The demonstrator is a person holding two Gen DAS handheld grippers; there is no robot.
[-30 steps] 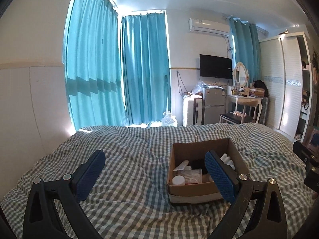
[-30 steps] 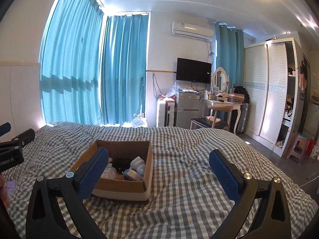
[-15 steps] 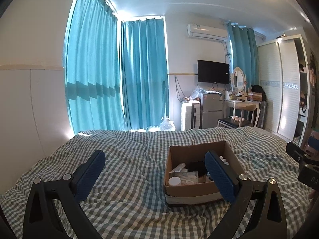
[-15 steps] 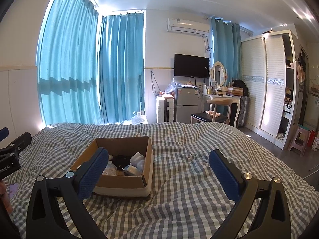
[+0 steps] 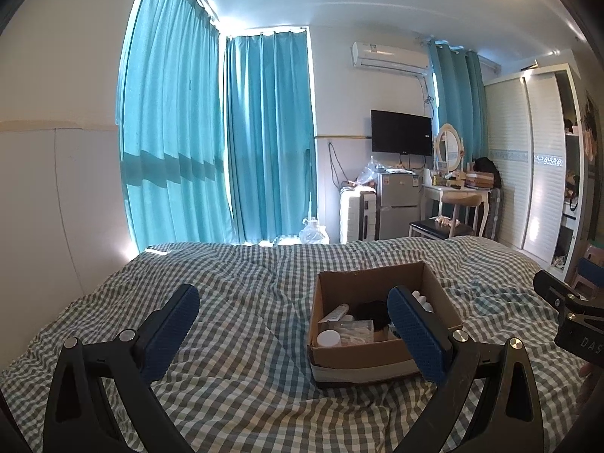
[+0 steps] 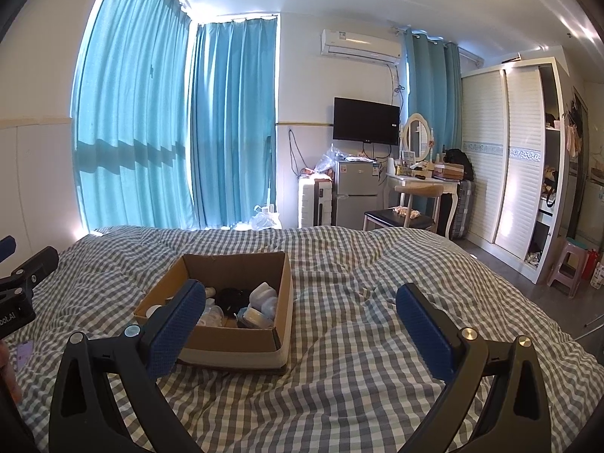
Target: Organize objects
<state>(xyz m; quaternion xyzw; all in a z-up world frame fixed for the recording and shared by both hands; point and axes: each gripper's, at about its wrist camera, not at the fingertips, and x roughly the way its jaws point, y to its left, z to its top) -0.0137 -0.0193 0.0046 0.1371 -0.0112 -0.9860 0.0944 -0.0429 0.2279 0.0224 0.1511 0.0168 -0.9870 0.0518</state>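
An open cardboard box [image 5: 370,355] sits on the checked bed cover [image 5: 245,302]; it also shows in the right wrist view [image 6: 230,343]. Inside lie a white tube [image 5: 336,312], a white round lid [image 5: 328,338], a black item [image 6: 232,296] and pale containers [image 6: 260,298]. My left gripper [image 5: 294,324] is open and empty, held above the bed with its right finger in front of the box. My right gripper [image 6: 302,317] is open and empty, to the right of the box, its left finger overlapping the box's near corner.
Teal curtains [image 5: 226,132] cover the windows behind the bed. A small fridge [image 5: 396,204], white suitcase [image 5: 353,211], dressing table with a chair [image 5: 456,204], wall TV [image 5: 400,137] and white wardrobe [image 6: 506,158] stand at the far right. A pink stool [image 6: 566,264] is on the floor.
Both views have tilted upward a little, so the box sits lower and slightly further in each. Both grippers stay open and empty.
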